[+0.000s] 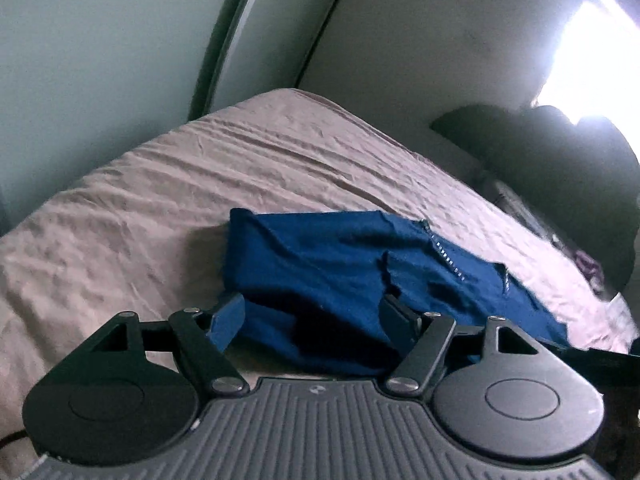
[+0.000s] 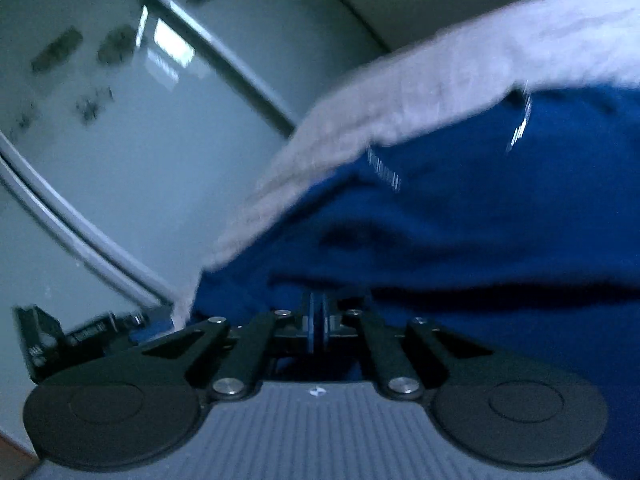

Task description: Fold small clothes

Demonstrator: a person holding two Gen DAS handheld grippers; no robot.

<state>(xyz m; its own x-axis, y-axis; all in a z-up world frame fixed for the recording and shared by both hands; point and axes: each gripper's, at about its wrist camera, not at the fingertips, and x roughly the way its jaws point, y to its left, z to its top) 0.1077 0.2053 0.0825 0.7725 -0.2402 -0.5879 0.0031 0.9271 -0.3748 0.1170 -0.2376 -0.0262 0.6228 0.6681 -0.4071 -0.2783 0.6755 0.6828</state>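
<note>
A dark blue garment (image 1: 320, 256) with a glittery trim lies crumpled on the beige bedsheet (image 1: 160, 184). My left gripper (image 1: 312, 316) is open and low over the bed, and the garment's near edge sits between its fingers (image 1: 230, 316) without being pressed. In the right wrist view the same blue garment (image 2: 480, 220) fills the right half, lying on the pale sheet (image 2: 440, 80). My right gripper (image 2: 318, 320) is shut, its blue pads together at the cloth's near folded edge. The fabric drapes over the tips and hides the pinch itself.
The bed stands against a pale wall and a glossy sliding door (image 1: 80, 60). Dark pillows or bedding (image 1: 560, 168) are heaped at the far right under a bright window (image 1: 592, 40). A black bracket-like piece (image 2: 40, 340) shows at the lower left.
</note>
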